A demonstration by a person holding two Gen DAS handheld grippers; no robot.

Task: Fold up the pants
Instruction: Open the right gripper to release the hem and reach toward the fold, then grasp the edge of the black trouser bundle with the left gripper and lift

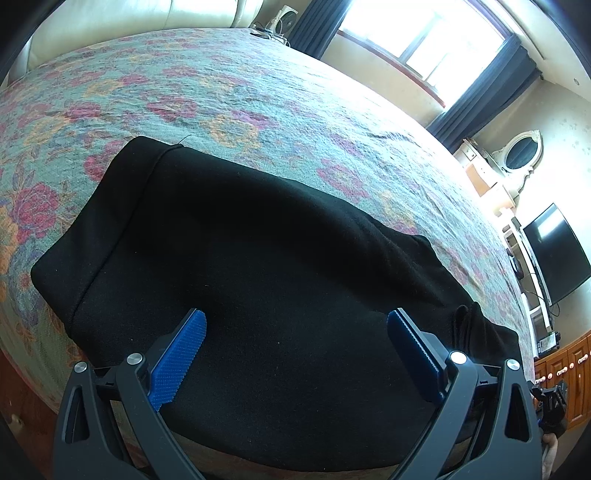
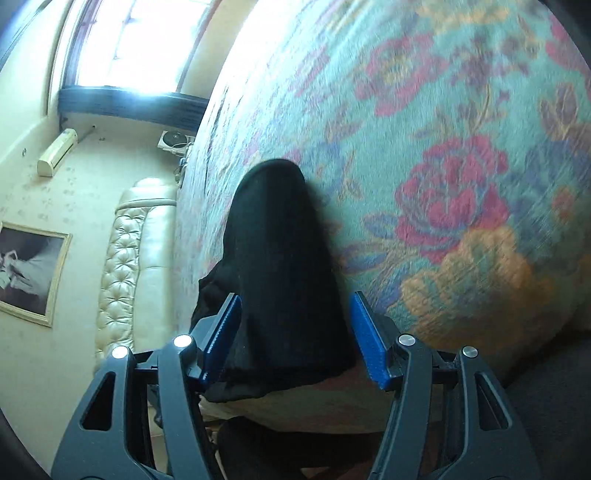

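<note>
Black pants [image 1: 258,258] lie folded into a broad block on the flowered bedspread [image 1: 221,85], near the bed's front edge. My left gripper [image 1: 295,317] hangs over the near part of them, open, its blue pads [image 1: 177,362] wide apart with nothing pinched. The right wrist view is rolled and blurred. In it the pants [image 2: 280,258] show end-on as a dark hump against the bedspread [image 2: 443,147]. My right gripper [image 2: 295,297] straddles that end, open. Fabric lies between the pads, and the right pad [image 2: 369,339] stands off from it.
A cream tufted headboard [image 2: 122,258] runs along the far end of the bed. A bright window with dark curtains [image 1: 424,33], a black TV [image 1: 554,254] and wooden cabinets [image 1: 565,373] stand beyond the bed's far side. A framed picture [image 2: 29,269] hangs on the wall.
</note>
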